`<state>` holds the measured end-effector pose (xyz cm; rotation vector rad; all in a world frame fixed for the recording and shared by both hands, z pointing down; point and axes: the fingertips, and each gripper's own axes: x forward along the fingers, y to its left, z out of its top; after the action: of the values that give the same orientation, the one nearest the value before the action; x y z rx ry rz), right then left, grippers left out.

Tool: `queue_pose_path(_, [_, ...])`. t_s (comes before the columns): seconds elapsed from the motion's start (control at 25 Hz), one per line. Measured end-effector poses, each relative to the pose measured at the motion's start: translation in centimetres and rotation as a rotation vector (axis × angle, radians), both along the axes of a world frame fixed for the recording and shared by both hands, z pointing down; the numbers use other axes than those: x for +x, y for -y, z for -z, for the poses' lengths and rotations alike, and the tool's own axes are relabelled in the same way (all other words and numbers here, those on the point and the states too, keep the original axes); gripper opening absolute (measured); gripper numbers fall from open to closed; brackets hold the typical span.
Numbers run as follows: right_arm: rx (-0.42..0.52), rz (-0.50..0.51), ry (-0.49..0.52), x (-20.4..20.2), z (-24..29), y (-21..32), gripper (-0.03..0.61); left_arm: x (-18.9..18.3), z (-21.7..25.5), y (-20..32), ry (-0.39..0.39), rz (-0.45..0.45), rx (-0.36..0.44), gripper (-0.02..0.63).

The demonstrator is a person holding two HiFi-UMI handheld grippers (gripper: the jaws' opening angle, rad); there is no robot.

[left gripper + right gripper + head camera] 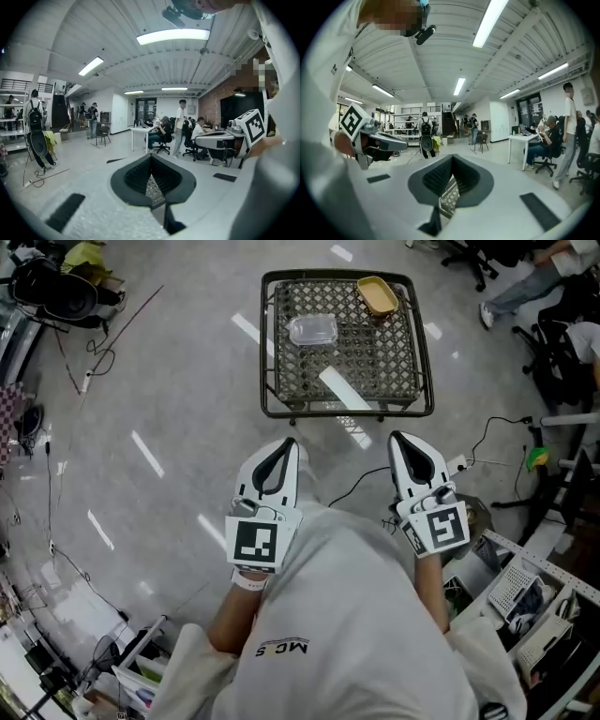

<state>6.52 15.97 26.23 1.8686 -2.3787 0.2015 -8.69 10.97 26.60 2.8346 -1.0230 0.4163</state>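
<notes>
The clear lidded container [313, 330] lies in the middle of the wire basket [347, 412], a little toward its left half, with its long axis running from side to side as the head view shows it. A yellow dish [378, 294] sits in the far right corner of the same basket, apart from the container.

Both lie straight ahead of the tongs and well apart from them; nothing is touched. The left tongs [289, 442] point almost along the line to the clear container and look the nearer of the 2 to it. The right tongs [396, 438] line up more with the yellow dish, but the dish lies farther off, at the basket's back edge.

In the left gripper view the left tongs [151, 157] are closed tip to tip with nothing gripped. Only a small triangle of the basket's mesh shows through the hollow behind the tips. The right gripper view shows the same of the right tongs [452, 160]: tips together, empty, with a slice of mesh seen through the gap.

Both are held close to the person's chest, side by side, the marker cubes toward the body.

The basket stands on a pale, glossy floor [187, 409]. Cables [94, 352] trail across it at the left, and office chairs [553, 352] stand at the right. Farther off in the gripper views, people sit and stand around desks [140, 133] under ceiling strip lights.
</notes>
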Motion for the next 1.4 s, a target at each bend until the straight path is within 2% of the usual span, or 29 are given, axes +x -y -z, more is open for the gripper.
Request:
queue_pose_path(0.2, [-0.028,0.030,-0.038,-0.1,0.1,8.8,0.017,-0.2,0.6,7.4,-0.043,0.029,-0.041,0.023])
queue_pose_path(0.36, [-0.028,0.024,-0.062,0.3,0.2,14.0,0.017,-0.7,-0.1,11.4,-0.023,0.034,-0.026,0.023])
queue_pose_path(0.48, [-0.034,0.059,-0.059,0.2,0.0,16.6,0.017,-0.7,0.2,13.3,-0.023,0.058,-0.030,0.023])
queue_pose_path(1.0, [-0.066,0.215,-0.060,1.9,-1.5,21.5,0.017,2.8,0.1,16.5,-0.020,0.104,-0.068,0.023])
queue_pose_path(1.28, [-0.160,0.294,-0.044,3.3,-6.5,24.0,0.018,4.8,-0.3,16.9,-0.006,0.139,-0.083,0.023])
queue_pose_path(1.4, [-0.195,0.350,-0.056,3.1,-8.6,25.8,0.092,5.1,-0.8,17.5,-0.006,0.170,-0.101,0.023])
